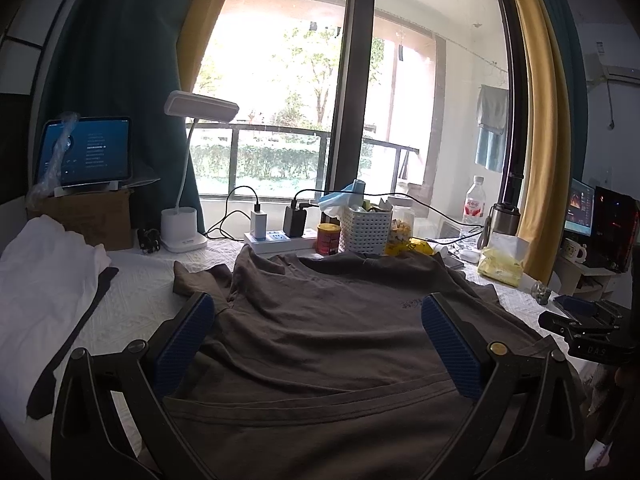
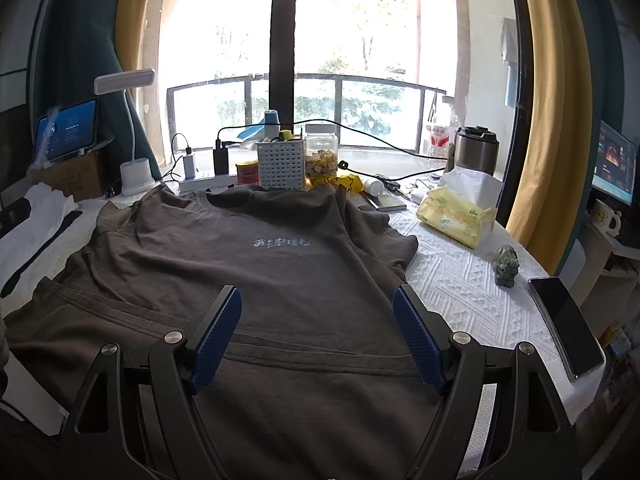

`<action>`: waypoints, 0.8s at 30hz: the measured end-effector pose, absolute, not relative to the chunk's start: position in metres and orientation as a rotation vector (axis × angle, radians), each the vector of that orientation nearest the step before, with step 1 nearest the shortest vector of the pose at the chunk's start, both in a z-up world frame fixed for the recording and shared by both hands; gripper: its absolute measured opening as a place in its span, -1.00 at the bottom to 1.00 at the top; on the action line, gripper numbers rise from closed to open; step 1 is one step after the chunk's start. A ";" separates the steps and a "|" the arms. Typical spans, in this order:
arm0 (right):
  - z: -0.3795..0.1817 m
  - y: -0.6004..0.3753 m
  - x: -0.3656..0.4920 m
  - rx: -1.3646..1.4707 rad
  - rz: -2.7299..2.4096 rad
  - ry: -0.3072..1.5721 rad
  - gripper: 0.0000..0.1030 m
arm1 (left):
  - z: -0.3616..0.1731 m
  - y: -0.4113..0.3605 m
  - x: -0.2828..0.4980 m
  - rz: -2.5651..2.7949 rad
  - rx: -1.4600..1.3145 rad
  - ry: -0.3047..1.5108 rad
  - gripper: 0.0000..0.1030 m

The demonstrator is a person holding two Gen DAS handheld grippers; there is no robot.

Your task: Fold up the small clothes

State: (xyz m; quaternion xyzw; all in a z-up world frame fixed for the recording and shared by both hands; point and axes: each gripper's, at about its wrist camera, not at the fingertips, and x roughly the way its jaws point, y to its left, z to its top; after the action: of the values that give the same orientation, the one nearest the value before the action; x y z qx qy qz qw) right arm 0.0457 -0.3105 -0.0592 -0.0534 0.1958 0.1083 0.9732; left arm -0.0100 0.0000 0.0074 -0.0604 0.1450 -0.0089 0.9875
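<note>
At the far left a soft white garment [image 1: 44, 264] lies crumpled on the table, with a dark strip [image 1: 76, 332] across it that may be a sock or a strap; the fisheye edge blurs it. The brown T-shirt [image 2: 260, 264] spreads flat across the middle of the white knobbly-woven tablecloth [image 2: 456, 280], collar toward the window, pale print on the chest, its hem folded up in a stitched band. The left gripper [image 1: 318, 340] hovers above it, ribbed blue pads wide apart, holding nothing. The right gripper [image 2: 318, 334] is likewise spread and empty. Further right sit a crinkly yellow tissue pack [image 2: 456, 212], a small green figurine [image 2: 507, 265] and a glossy black phone [image 2: 566, 326].
</note>
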 end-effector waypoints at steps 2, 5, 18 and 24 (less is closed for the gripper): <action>-0.060 -0.314 0.051 -0.104 0.216 0.403 0.57 | 0.007 -0.001 -0.007 -0.014 -0.120 0.298 0.98; -0.059 -0.318 0.062 -0.101 0.211 0.424 0.57 | 0.008 -0.001 0.001 -0.007 -0.125 0.314 0.98; -0.038 -0.342 0.123 -0.092 0.199 0.465 0.57 | 0.021 -0.010 0.053 0.027 -0.127 0.379 0.98; -0.035 -0.356 0.160 -0.077 0.199 0.504 0.57 | 0.022 -0.011 0.082 0.045 -0.128 0.426 0.98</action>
State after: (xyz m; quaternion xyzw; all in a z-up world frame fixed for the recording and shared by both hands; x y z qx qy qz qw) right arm 0.1604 -0.3556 -0.0346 -0.0382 0.2490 0.0983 0.9627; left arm 0.0819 -0.0114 0.0217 -0.0634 0.2112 0.0224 0.9751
